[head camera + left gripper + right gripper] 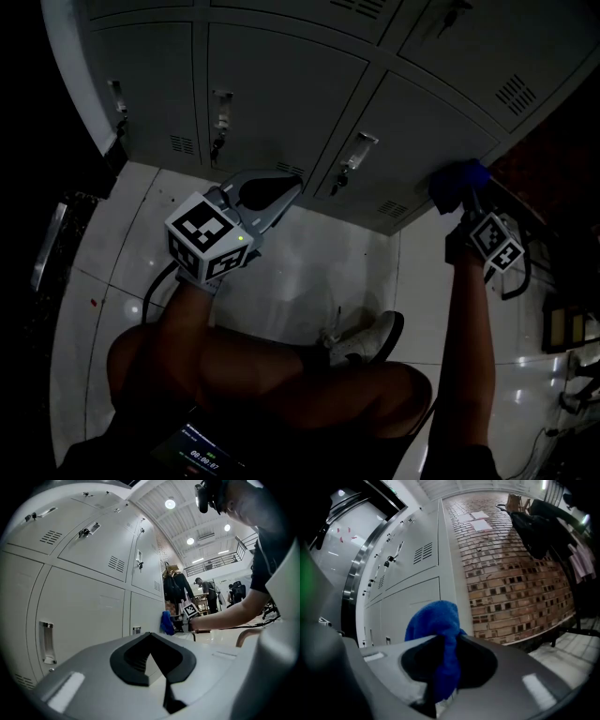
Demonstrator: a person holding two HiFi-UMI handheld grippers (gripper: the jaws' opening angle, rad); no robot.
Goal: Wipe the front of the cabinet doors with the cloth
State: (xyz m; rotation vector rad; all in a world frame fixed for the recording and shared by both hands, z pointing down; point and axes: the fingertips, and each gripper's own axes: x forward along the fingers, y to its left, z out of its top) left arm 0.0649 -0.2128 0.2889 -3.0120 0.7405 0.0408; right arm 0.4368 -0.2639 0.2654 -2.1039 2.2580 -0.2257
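Observation:
Grey cabinet doors (pixel 281 84) with latch handles fill the top of the head view. A blue cloth (pixel 457 183) is bunched against the lower corner of the right-hand door, and my right gripper (pixel 466 204) is shut on it. In the right gripper view the cloth (pixel 436 625) pokes out between the jaws, next to the doors (pixel 412 597). My left gripper (pixel 286 187) hovers low in front of the middle doors, shut with nothing in it. From the left gripper view (pixel 150 635), the cloth (pixel 166 623) shows far off by the door row.
White tiled floor (pixel 281 272) runs below the cabinets. The person's knees and a shoe (pixel 366 339) are beneath me. A brick wall (pixel 511 573) stands right of the cabinets. Dark coats (pixel 176 585) hang further along, with people in the background.

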